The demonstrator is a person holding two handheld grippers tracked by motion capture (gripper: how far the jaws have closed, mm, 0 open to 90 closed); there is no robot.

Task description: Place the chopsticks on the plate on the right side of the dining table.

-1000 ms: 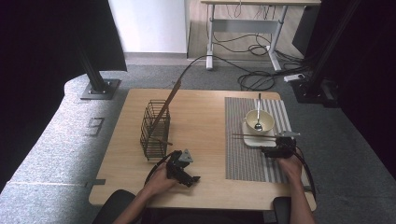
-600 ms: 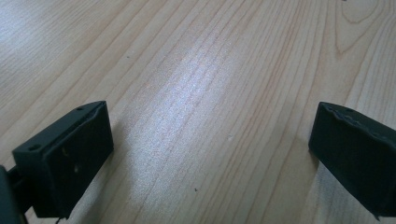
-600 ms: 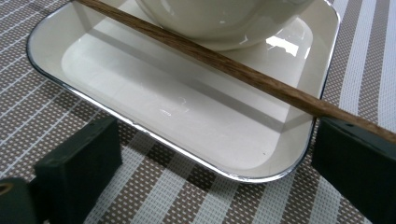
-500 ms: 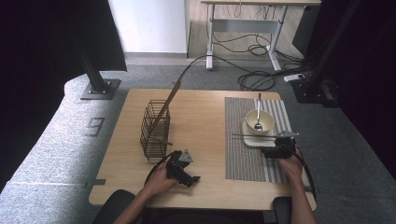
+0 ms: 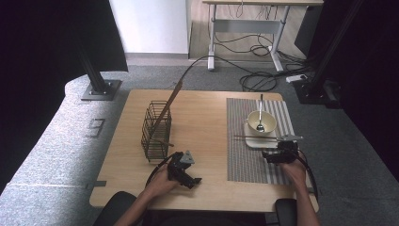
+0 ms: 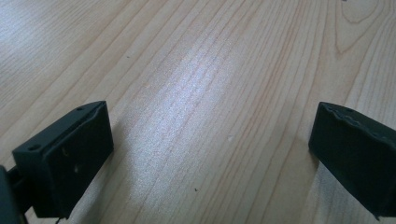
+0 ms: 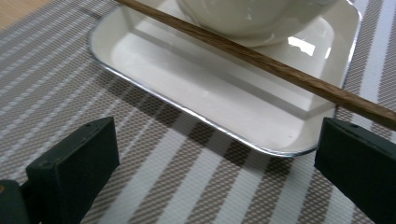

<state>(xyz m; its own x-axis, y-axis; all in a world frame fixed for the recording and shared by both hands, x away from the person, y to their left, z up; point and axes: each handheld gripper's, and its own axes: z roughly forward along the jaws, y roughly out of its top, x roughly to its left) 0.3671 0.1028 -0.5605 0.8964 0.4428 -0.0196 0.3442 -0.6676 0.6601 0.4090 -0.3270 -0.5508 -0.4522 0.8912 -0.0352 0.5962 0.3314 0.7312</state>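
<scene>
A cream bowl [image 5: 259,122] with a spoon [image 5: 260,113] in it stands on a white rectangular tray [image 5: 254,142] on the striped placemat [image 5: 244,160]. A wooden chopstick [image 5: 254,138] lies across the tray's near side. My right gripper [image 5: 275,153] rests on the mat just in front of the tray. Its jaws stand open [image 7: 215,172], with nothing between them, facing the tray [image 7: 196,88] and the chopstick [image 7: 261,60]. My left gripper [image 5: 190,176] lies on bare wood near the front edge, open [image 6: 210,154] and holding nothing.
A black wire basket [image 5: 156,134] stands left of centre, with a long wooden stick [image 5: 169,101] leaning out of it. The wooden table [image 5: 202,117] has bare wood between basket and mat. Cables and desk legs lie on the floor beyond.
</scene>
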